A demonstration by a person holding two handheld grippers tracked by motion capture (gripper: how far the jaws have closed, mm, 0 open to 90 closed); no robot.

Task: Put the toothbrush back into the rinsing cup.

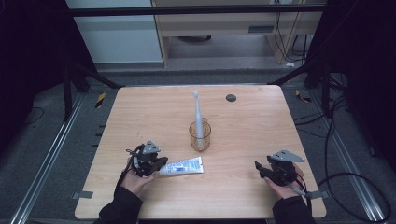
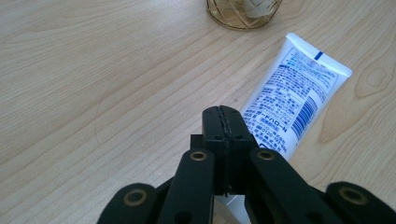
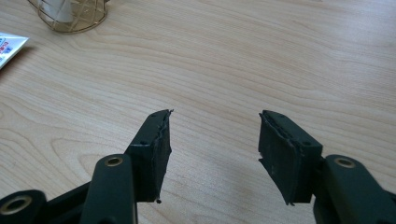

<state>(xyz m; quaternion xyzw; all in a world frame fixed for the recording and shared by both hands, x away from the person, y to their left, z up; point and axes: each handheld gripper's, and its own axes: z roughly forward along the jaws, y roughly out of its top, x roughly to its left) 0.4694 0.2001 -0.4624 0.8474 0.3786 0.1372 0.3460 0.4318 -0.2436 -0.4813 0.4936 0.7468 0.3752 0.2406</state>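
A white toothpaste tube [image 1: 184,165] with blue print lies flat on the wooden table [image 1: 252,130], near its front. My left gripper [image 1: 161,164] rests at the tube's cap end. In the left gripper view the jaws [image 2: 223,116] are pressed together with nothing between their tips, and the tube [image 2: 294,98] lies just to their right, its cap end running under them. Behind the tube, a white electric toothbrush [image 1: 198,112] stands upright in an amber glass cup [image 1: 200,136]. My right gripper [image 1: 259,169] sits at the front right, open over bare wood [image 3: 215,140].
A small black round disc [image 1: 230,98] sits in the tabletop at the back. The cup's base [image 2: 243,11] is at the top of the left gripper view; the cup [image 3: 70,16] and a tube corner [image 3: 9,46] are at the right gripper view's upper left. Cables lie on the floor at right.
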